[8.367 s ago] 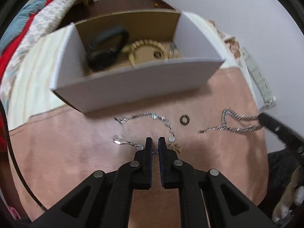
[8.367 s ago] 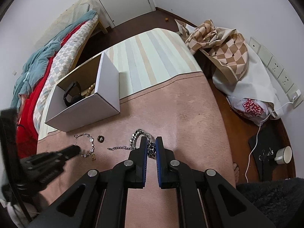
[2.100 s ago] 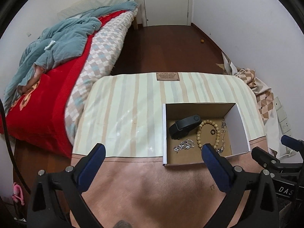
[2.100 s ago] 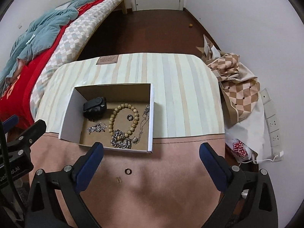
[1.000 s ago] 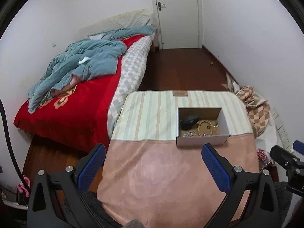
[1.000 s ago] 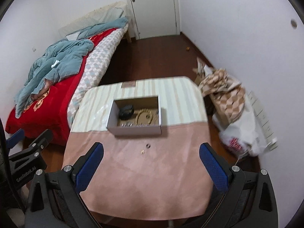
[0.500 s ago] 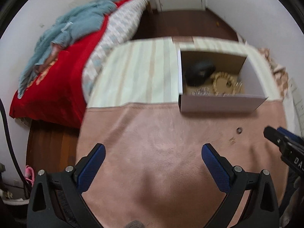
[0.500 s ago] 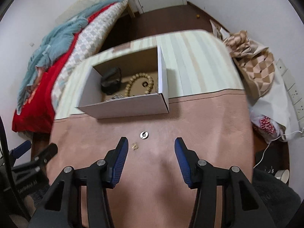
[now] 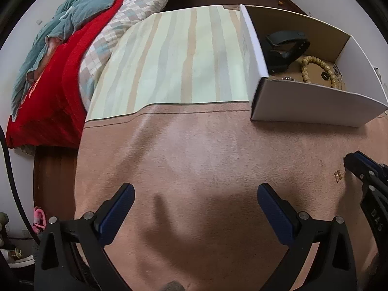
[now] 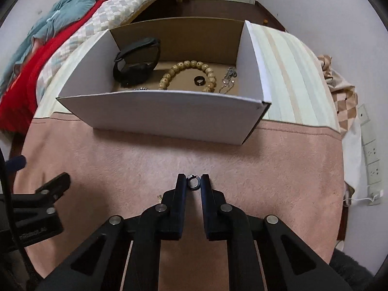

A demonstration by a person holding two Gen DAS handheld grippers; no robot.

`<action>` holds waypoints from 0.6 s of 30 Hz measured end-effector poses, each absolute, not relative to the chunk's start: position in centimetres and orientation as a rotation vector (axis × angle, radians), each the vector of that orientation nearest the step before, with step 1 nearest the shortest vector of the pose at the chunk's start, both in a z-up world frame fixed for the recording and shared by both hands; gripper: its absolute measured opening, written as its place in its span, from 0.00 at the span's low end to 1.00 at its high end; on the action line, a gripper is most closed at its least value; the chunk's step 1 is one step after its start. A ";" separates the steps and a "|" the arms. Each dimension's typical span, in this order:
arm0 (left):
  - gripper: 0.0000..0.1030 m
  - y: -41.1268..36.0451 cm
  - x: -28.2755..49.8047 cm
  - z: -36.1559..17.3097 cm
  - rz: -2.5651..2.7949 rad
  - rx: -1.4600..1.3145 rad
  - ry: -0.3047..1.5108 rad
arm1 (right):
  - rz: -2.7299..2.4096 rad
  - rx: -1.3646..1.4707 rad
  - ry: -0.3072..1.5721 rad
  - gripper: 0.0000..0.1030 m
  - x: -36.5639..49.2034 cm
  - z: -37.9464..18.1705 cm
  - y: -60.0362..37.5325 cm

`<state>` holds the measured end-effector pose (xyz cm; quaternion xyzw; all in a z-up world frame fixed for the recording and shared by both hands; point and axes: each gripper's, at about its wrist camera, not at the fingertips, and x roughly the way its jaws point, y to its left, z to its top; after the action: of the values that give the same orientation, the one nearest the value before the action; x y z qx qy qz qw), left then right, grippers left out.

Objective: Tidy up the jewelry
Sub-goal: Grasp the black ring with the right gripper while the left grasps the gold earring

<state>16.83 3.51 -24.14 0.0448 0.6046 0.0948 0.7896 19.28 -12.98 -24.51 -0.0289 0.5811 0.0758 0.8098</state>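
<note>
Right gripper [image 10: 193, 181] narrowly parted around ring [image 10: 193, 181], left gripper [image 9: 195, 197] wide

Red quilt [image 9: 48, 92], teal blanket [image 9: 80, 7], wall sockets [image 10: 371, 160]

The left gripper [image 9: 195, 205] hangs over the pink blanket [image 9: 194, 160] with its blue-padded fingers [image 9: 276, 211] spread wide, nothing between them. At the upper right sits a white box [image 9: 312, 106] holding a black wristband [image 9: 286, 46] and a wooden bead bracelet [image 9: 317, 66]. The right gripper's tip [image 9: 356, 163] lies just beside a small gold earring [image 9: 337, 176].
</note>
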 end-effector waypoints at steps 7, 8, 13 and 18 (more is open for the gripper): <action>1.00 -1.2 16.6 -23.1 0.075 0.064 1.275 | 0.087 0.071 1.211 0.12 18.2 -21.9 -18.1; 1.00 -2.2 16.7 -23.1 0.047 0.058 1.276 | 0.077 0.078 1.207 0.12 18.1 -21.5 -18.8; 0.98 -6.5 16.7 -23.8 -0.073 0.058 1.279 | 0.013 0.093 1.194 0.12 17.2 -20.6 -21.8; 0.50 -9.0 16.8 -24.5 -0.127 0.098 1.278 | -0.019 0.108 1.205 0.12 16.0 -21.1 -24.0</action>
<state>16.79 -8.96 -24.46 0.0457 0.5959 -0.0592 0.7996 16.04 -24.02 -21.07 0.0510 0.5665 -0.0088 0.8224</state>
